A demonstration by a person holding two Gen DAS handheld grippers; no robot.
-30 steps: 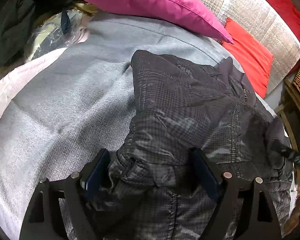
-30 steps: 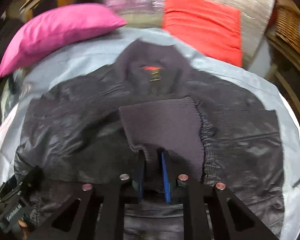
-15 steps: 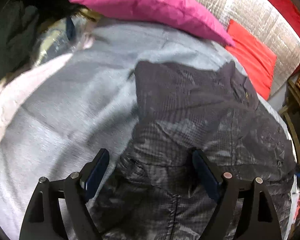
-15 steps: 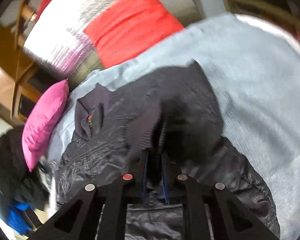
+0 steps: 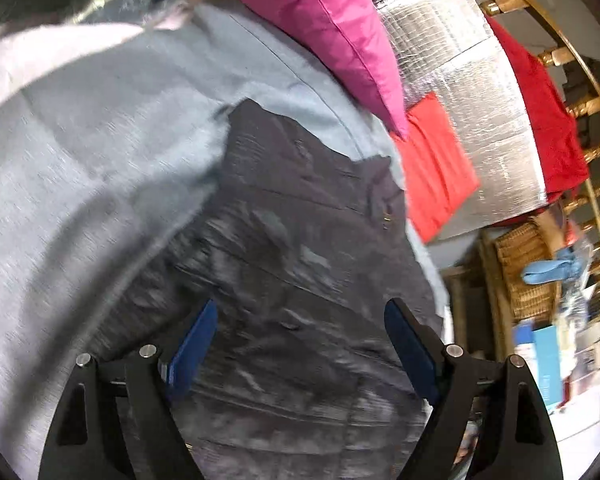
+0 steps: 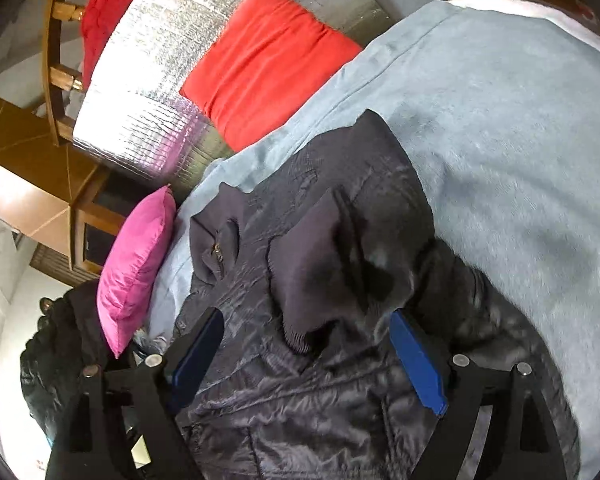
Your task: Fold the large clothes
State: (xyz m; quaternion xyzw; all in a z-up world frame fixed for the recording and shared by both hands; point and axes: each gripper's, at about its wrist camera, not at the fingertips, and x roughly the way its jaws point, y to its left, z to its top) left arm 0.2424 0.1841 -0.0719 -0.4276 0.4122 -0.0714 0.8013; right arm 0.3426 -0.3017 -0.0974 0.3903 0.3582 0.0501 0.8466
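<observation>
Dark and shiny, the jacket lies on the grey-covered bed with its knit-cuffed sleeve laid across the body, just let go by the right gripper whose jaws have sprung apart, while the left gripper gapes empty above it.

It was a home bedroom: a grey bedspread filled the frame, with pillows at top and a wicker basket at right.

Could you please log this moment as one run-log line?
left hand-held gripper: open, empty | right hand-held gripper: just opened, sleeve cuff released | jacket: on blanket
</observation>
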